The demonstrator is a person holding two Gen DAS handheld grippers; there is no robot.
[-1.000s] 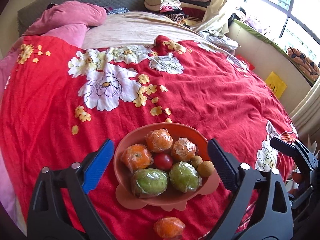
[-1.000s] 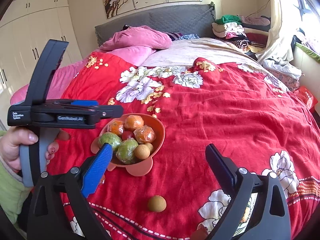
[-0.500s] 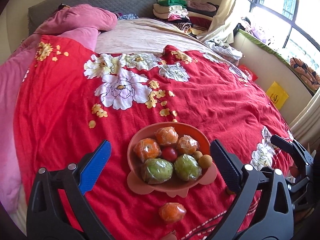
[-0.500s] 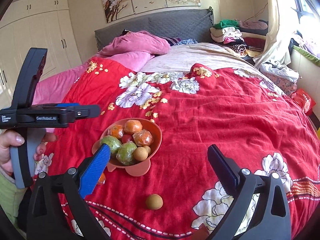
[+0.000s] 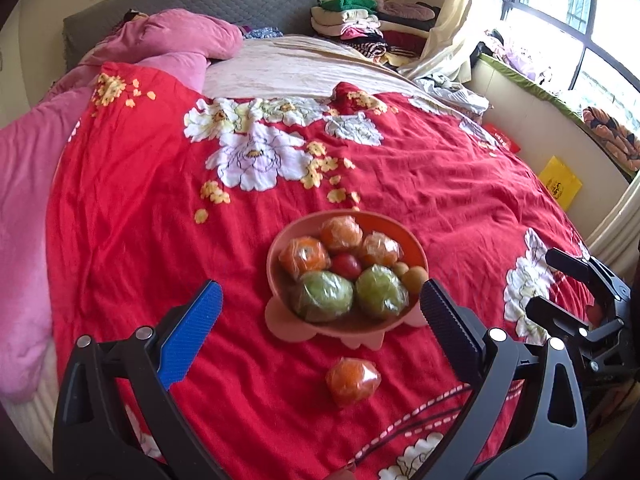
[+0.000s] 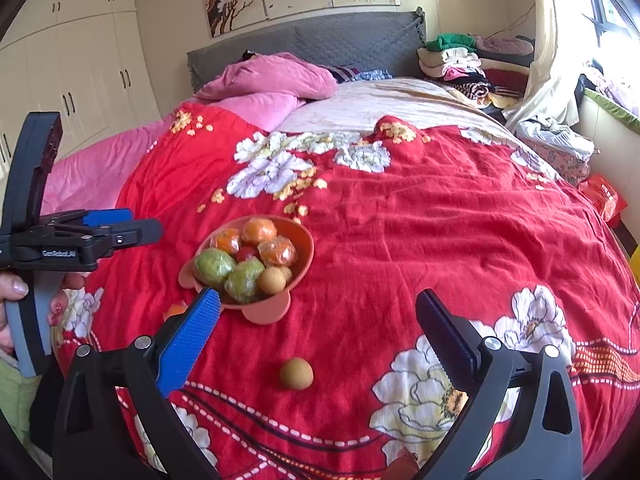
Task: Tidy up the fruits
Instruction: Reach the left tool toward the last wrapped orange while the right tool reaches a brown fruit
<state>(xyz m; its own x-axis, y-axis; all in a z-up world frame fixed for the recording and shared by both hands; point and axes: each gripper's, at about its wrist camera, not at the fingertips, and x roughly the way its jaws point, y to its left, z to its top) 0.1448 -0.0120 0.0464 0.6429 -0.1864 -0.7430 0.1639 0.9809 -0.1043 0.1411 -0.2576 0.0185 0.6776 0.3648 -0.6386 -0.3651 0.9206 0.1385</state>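
Note:
A salmon-pink bowl [image 5: 416, 252] [image 6: 306, 246] sits on the red flowered bedspread, holding wrapped oranges, two wrapped green fruits, a small red fruit and small brown round fruits. A wrapped orange [image 5: 353, 376] lies loose on the spread just in front of the bowl; it peeks out behind my right gripper's blue finger [image 6: 176, 310]. A small brown fruit [image 6: 296, 374] lies alone nearer the bed's front. My left gripper [image 5: 320, 312] hangs open, short of the bowl. My right gripper [image 6: 318, 322] is open above the brown fruit, empty.
A pink duvet [image 5: 168, 40] and grey headboard [image 6: 320, 44] lie at the far end, with folded clothes [image 5: 352, 20] beside them. A window ledge [image 5: 560, 100] runs along the right. A hand [image 6: 16, 292] holds the left gripper's handle. Wardrobes [image 6: 80, 60] stand left.
Both grippers have drawn back and up from the bowl, so more bedspread shows. The loose wrapped orange and the brown fruit now sit farther inside the views. Both stay open.

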